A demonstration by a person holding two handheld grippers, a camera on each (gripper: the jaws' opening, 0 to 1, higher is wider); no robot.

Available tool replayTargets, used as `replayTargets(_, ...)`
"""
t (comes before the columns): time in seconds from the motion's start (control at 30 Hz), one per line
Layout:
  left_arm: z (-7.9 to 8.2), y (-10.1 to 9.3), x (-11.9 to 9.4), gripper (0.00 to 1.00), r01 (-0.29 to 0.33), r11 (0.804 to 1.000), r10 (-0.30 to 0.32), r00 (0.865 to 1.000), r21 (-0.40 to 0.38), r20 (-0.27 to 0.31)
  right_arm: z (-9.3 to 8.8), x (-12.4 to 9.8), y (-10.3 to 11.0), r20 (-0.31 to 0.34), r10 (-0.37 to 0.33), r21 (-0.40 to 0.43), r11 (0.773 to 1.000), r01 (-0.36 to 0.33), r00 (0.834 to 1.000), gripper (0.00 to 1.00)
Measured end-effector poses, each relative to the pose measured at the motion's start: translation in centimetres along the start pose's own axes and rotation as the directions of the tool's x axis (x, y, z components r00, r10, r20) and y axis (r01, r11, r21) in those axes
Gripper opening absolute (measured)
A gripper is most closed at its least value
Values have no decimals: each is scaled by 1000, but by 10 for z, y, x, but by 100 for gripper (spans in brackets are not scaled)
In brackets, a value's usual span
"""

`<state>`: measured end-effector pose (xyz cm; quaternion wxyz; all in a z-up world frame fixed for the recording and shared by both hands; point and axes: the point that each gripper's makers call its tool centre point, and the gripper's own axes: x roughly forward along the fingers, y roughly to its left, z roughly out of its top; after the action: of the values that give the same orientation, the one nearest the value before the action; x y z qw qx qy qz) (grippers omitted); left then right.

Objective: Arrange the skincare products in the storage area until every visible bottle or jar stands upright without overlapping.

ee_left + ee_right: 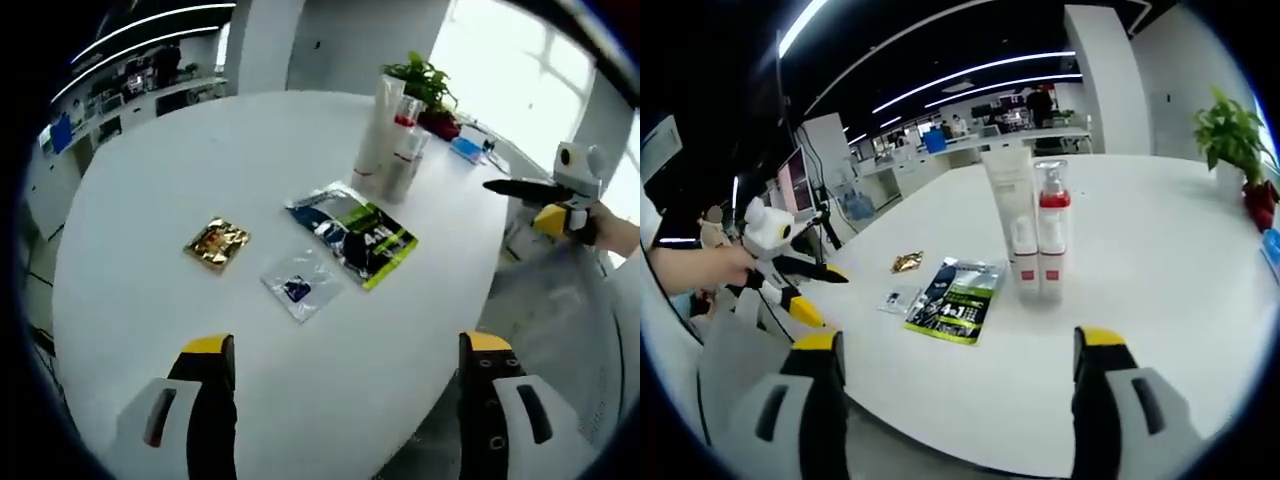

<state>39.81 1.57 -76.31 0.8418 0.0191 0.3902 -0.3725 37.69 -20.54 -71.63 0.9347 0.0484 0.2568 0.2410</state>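
glossy gold foil sachet [216,243]; smooth white table [150,200]

Bright window [520,60] glare (fisheye edges warp), ceiling strips [970,85] lit.

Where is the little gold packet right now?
In the left gripper view, the gold packet lies flat on the white table, just left of the clear sachet and the green pouch.
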Motion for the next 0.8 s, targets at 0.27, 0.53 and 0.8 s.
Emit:
replayTargets(0.27, -14, 0, -6, 97, -29, 999, 29, 999, -21, 12, -2, 1, 0, -12, 0, -6, 1000, 0, 1000, 95)
replayTargets(0.53, -15, 4, -15, 97, -67, 996, 70, 995, -50, 68, -3, 0, -2, -17, -9, -6, 1000, 9, 1000, 94)
replayTargets(0.8, -20, 8, -22, 96, -99, 992, 108, 989, -82, 101, -2, 0, -4, -11, -19, 7, 1000, 19, 1000, 94)
